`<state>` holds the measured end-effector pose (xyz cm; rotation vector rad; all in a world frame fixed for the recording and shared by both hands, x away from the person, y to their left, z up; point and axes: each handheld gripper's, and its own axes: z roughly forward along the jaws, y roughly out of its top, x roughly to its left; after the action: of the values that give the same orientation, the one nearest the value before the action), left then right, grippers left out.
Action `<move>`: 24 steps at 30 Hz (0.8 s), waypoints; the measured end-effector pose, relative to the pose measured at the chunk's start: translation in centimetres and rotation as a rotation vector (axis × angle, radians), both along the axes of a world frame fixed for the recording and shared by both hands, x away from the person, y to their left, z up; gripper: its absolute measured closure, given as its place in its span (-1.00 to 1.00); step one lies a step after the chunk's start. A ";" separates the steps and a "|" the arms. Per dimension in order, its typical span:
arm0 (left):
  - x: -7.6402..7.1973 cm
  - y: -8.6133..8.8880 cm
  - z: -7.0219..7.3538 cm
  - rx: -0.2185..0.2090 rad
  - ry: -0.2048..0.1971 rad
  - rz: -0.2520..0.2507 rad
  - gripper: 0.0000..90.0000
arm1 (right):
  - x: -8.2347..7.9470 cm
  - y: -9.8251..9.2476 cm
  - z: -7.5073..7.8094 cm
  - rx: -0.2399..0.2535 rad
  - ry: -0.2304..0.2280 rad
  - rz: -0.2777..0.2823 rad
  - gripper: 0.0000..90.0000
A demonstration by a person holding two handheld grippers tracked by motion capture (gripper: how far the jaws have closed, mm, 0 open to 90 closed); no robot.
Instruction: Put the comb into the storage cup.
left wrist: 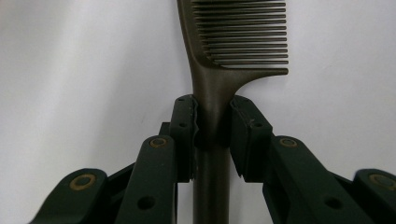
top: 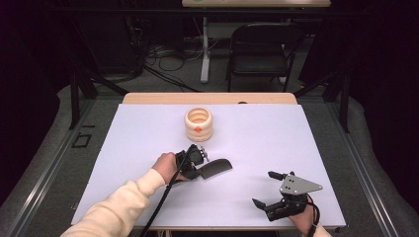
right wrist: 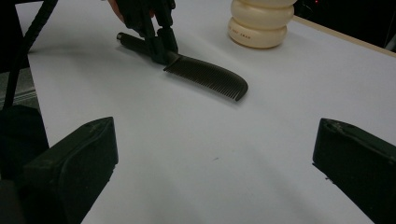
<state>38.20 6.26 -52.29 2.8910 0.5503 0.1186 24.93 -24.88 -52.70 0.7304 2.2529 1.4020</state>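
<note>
A dark comb (top: 216, 168) lies on the white table (top: 257, 138) near its middle, teeth end pointing right. My left gripper (top: 197, 160) is shut on the comb's handle; in the left gripper view both pads press the handle (left wrist: 212, 112) just below the teeth (left wrist: 243, 32). In the right gripper view the comb (right wrist: 208, 74) lies flat on the table with the left gripper (right wrist: 161, 46) clamped on its handle. My right gripper (top: 267, 190) stands open near the front right of the table, its jaws wide apart with nothing between them.
A cream ribbed cup (top: 198, 124) with an orange dot stands upright behind the comb, also seen as the cream cup (right wrist: 260, 21) at the top of the right gripper view. A black folding chair (top: 262, 49) stands beyond the table's far edge.
</note>
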 end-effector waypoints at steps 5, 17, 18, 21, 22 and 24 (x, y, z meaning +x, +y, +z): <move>-0.3 0.8 0.8 -0.050 -0.030 0.021 0.61 | 0.0 0.0 0.0 -0.002 0.002 -0.002 -1.00; -1.0 2.7 2.4 -0.161 -0.075 0.056 0.61 | 0.1 0.0 0.0 -0.003 0.002 -0.004 -1.00; -1.1 2.8 2.5 -0.167 -0.079 0.062 0.61 | 0.0 0.0 0.0 -0.003 0.001 -0.003 -1.00; -1.2 3.2 2.9 -0.189 -0.082 0.071 0.61 | 0.1 0.0 0.0 -0.007 0.003 -0.007 -1.00; -1.2 3.3 3.0 -0.198 -0.083 0.076 0.61 | 0.1 0.0 0.0 -0.007 0.003 -0.007 -1.00; -1.2 3.7 3.2 -0.222 -0.095 0.083 0.61 | 0.0 0.0 0.0 -0.002 0.003 -0.007 -1.00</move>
<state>36.96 10.00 -49.05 2.6332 0.6238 0.1924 24.96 -24.88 -52.72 0.7392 2.2522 1.3958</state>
